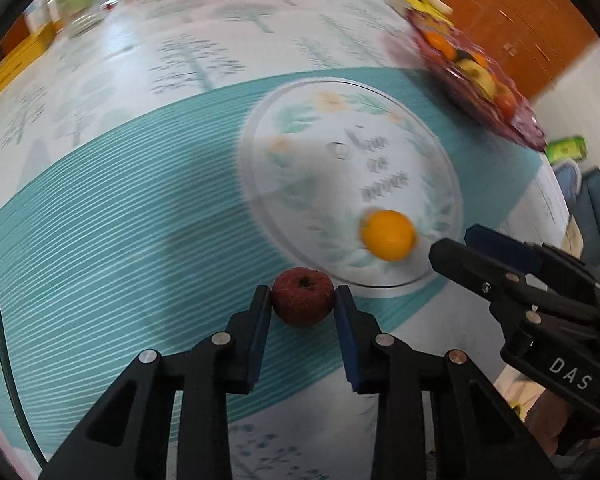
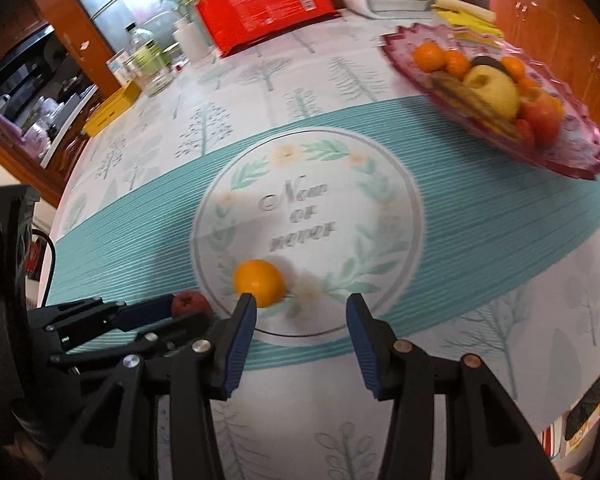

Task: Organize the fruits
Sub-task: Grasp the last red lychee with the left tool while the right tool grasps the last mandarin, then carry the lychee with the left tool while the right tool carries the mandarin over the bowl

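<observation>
A small dark red fruit (image 1: 302,304) rests on the teal stripe of the tablecloth, and my left gripper (image 1: 302,291) is shut on it, blue pads pressing both sides. An orange (image 1: 388,235) lies just beyond, on the printed round emblem. In the right wrist view my right gripper (image 2: 301,302) stands open above the cloth with nothing between its fingers. The orange (image 2: 259,282) sits just past its left fingertip. The left gripper (image 2: 180,313) with the red fruit (image 2: 190,303) is low at the left. My right gripper (image 1: 454,242) shows at the right in the left wrist view.
A pink scalloped plate (image 2: 572,152) at the far right holds several oranges, a yellow apple and red fruit. A red packet (image 2: 260,4), glass bottles (image 2: 148,60) and a yellow box (image 2: 112,108) stand along the table's far side. The table edge runs close at right.
</observation>
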`<state>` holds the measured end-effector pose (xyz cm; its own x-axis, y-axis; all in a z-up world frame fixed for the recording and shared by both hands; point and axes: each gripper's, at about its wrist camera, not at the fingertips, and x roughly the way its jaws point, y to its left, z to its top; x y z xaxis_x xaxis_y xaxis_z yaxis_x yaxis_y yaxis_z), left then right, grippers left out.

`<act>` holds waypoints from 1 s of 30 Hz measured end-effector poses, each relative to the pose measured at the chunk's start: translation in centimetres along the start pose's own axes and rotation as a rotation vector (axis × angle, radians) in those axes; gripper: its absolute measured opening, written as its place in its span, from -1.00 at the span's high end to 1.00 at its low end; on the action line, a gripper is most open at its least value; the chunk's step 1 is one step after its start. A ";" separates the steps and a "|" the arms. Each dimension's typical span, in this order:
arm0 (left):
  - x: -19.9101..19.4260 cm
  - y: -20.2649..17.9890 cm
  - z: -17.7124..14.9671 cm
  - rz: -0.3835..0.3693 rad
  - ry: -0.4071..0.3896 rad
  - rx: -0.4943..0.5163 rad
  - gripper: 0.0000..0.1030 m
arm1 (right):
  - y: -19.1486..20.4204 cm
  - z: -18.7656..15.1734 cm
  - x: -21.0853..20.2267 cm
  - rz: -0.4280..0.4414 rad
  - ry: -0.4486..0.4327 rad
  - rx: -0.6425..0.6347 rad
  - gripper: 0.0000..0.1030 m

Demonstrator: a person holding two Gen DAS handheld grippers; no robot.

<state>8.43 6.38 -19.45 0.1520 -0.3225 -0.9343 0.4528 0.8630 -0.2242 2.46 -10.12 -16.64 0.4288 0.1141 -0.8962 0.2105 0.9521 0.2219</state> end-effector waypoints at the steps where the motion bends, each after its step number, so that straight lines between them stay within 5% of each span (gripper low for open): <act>1: -0.2 0.5 0.0 0.004 -0.004 -0.012 0.41 | 0.3 0.1 0.3 0.008 0.006 -0.007 0.08; 10: -2.1 3.1 -0.4 0.038 -0.044 -0.050 0.41 | 1.8 1.0 3.6 0.044 0.071 -0.014 0.09; 14: -2.6 2.6 -0.1 0.033 -0.061 -0.036 0.41 | 1.9 0.9 4.5 0.075 0.092 -0.013 0.36; 30: -8.1 -4.8 2.7 -0.005 -0.208 0.118 0.41 | -0.5 1.4 -1.5 0.081 -0.036 -0.024 0.37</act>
<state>7.41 3.77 -10.03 0.3220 -0.4105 -0.8531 0.5518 0.8136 -0.1832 2.95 -11.19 -14.84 0.4752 0.1814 -0.8610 0.1526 0.9467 0.2836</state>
